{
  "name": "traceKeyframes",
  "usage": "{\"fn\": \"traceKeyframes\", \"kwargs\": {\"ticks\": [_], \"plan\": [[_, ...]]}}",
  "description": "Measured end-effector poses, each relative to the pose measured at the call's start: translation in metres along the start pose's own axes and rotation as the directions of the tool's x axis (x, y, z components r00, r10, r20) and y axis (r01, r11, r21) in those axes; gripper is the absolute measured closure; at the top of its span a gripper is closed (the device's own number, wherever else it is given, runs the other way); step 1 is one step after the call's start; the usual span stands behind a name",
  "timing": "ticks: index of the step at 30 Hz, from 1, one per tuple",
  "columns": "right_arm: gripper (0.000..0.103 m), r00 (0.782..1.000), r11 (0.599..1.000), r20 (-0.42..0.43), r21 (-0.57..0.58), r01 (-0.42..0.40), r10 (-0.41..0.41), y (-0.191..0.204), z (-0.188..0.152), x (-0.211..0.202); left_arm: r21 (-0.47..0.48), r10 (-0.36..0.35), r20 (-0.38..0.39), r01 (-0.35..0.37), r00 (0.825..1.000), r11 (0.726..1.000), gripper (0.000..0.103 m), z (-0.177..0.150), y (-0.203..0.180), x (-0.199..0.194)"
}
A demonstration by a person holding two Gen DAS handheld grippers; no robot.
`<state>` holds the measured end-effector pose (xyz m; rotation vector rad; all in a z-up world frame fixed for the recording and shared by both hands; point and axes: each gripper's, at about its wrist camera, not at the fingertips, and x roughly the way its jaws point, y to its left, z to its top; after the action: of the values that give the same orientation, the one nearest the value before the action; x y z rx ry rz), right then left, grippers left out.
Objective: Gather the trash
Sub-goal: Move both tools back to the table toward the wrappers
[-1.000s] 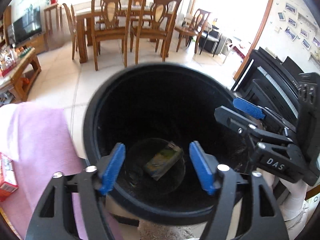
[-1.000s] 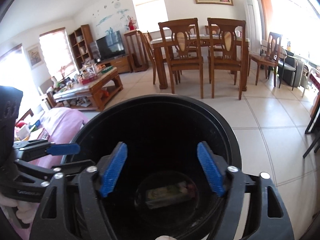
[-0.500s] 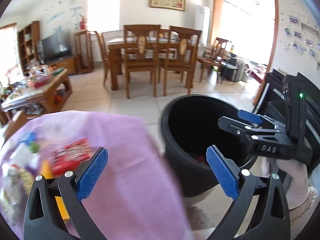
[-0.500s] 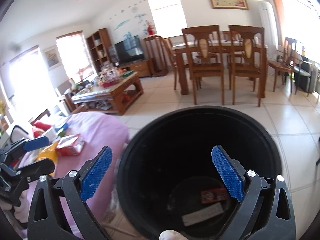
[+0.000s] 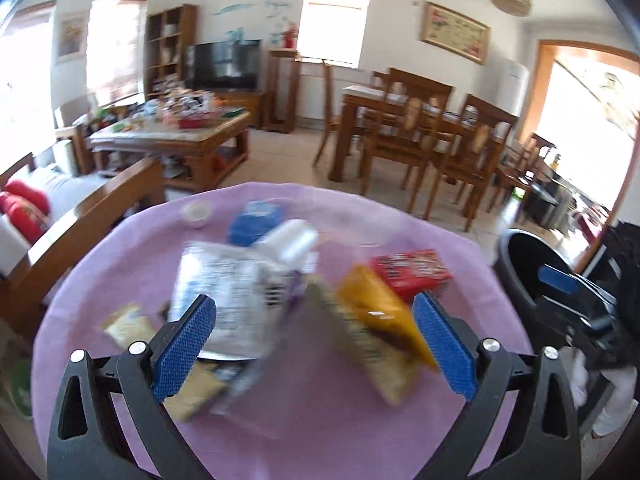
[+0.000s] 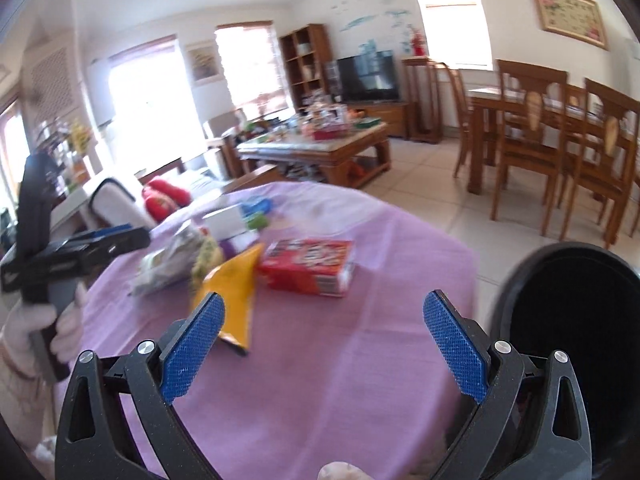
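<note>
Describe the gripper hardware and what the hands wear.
Both the left hand-held gripper and the right hand-held gripper have black plastic frames with cut-outs, silver bolts and blue textured pads. The left hand wears a white glove. No cables visible.

Matt lilac cloth (image 6: 360, 360) covers the table, smooth with faint creases. Red box (image 6: 308, 266): printed cardboard, slightly glossy. Yellow packet (image 6: 236, 292): glossy plastic film, lying beside the box toward the table's near edge. White printed bag (image 5: 228, 300): shiny, crinkled film, blurred. Black bin (image 6: 576, 340) off the table's right edge: smooth plastic with a dull sheen. Left gripper (image 5: 316, 348) and right gripper (image 6: 324, 348): matt black plastic frames, bright metal screw heads, and pads (image 6: 456, 352) of blue, rough, finely dotted rubber-like material. Floor (image 6: 436, 184): pale glossy tiles. Chairs (image 6: 532, 140): varnished brown wood.
</note>
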<state>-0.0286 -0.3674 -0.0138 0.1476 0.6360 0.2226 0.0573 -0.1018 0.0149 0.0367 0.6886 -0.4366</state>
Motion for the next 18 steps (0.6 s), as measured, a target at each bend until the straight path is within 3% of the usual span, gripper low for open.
{"fn": "traceKeyframes", "kwargs": {"ticks": [3,10,15,17,18], "plan": [[0.006,0.999,0.998,-0.034,-0.059,-0.037,0.035,0.031,-0.001,0.019,-0.002,0.069,-0.03,-0.069,0.997,0.998,0.005,0.001,0.026,0.012],[0.023,0.987,0.983,-0.114,-0.129,-0.13,0.115,0.074,-0.004,0.049,0.068,0.108,-0.094,-0.102,0.99,0.992,0.005,-0.005,0.05,0.039],[0.054,0.978,0.981,-0.191,-0.158,-0.113,0.082,0.085,-0.004,0.073,0.03,0.056,-0.128,-0.053,0.99,0.998,0.006,-0.008,0.057,0.054],[0.065,0.978,0.984,-0.193,-0.143,-0.11,0.081,0.083,0.0,0.075,0.009,0.047,-0.129,-0.046,0.991,0.999,0.012,-0.008,0.06,0.058],[0.07,0.976,0.984,-0.203,-0.137,-0.109,0.08,0.079,0.002,0.077,-0.005,0.039,-0.131,-0.04,0.991,0.999,0.02,-0.006,0.064,0.059]]}}
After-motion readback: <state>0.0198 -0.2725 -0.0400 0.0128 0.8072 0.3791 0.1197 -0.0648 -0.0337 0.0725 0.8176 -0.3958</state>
